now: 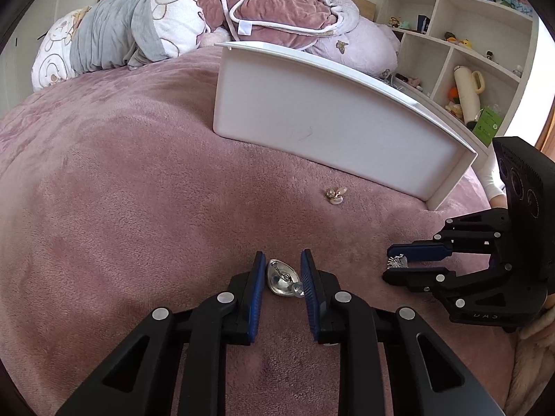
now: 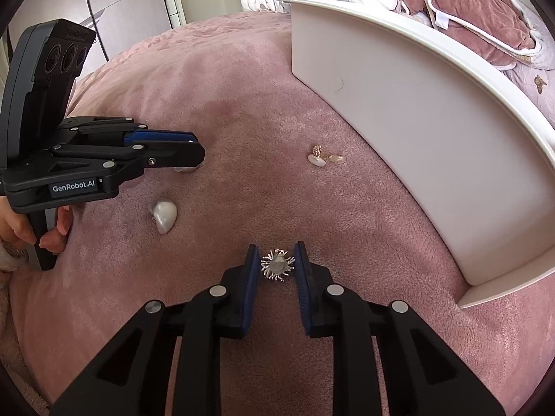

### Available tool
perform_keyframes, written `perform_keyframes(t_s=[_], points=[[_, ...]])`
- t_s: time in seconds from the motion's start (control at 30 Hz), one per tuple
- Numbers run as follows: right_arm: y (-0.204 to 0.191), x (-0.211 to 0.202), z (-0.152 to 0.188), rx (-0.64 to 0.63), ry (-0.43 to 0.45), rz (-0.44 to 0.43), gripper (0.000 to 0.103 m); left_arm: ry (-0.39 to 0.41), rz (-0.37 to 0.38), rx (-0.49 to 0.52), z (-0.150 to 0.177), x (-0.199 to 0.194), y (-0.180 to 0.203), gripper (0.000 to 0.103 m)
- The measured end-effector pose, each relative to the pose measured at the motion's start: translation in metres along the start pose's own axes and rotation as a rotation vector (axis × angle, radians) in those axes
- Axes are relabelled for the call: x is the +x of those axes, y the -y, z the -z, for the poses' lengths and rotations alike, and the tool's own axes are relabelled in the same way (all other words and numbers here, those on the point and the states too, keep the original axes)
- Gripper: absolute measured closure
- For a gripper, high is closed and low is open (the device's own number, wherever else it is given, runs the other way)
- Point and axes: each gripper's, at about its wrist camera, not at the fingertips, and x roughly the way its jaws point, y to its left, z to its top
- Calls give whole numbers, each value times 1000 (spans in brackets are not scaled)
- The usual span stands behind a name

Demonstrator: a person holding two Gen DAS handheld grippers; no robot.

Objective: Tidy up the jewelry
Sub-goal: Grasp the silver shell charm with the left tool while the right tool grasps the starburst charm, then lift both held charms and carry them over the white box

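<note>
On the pink blanket my left gripper (image 1: 282,268) is open, its jaws on either side of a silver teardrop earring (image 1: 281,278) without touching it. My right gripper (image 2: 277,260) is open around a spiky silver earring (image 2: 277,265), which also shows in the left wrist view (image 1: 398,262). A second pearly teardrop earring (image 2: 163,216) lies on the blanket below the left gripper (image 2: 194,150). A gold and pearl earring pair (image 1: 335,196) lies loose near the white tray (image 1: 312,111), seen too in the right wrist view (image 2: 322,157).
The white tray (image 2: 433,111) stands on the bed with its side wall facing me. Folded blankets and pillows (image 1: 194,14) are piled behind it. A white shelf unit (image 1: 461,45) with small items stands at the right.
</note>
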Motion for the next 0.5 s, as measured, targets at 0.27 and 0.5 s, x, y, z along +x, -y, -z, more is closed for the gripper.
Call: perform_keyframes(t_s=[0.27,0.5], points=[[-1,-6,6,-14,-27,14,82,-25,-31,13,4,1,5,76],[-4,-14,7,-22,-17,20,83,-18,-36,-8,7,-4,3,80]])
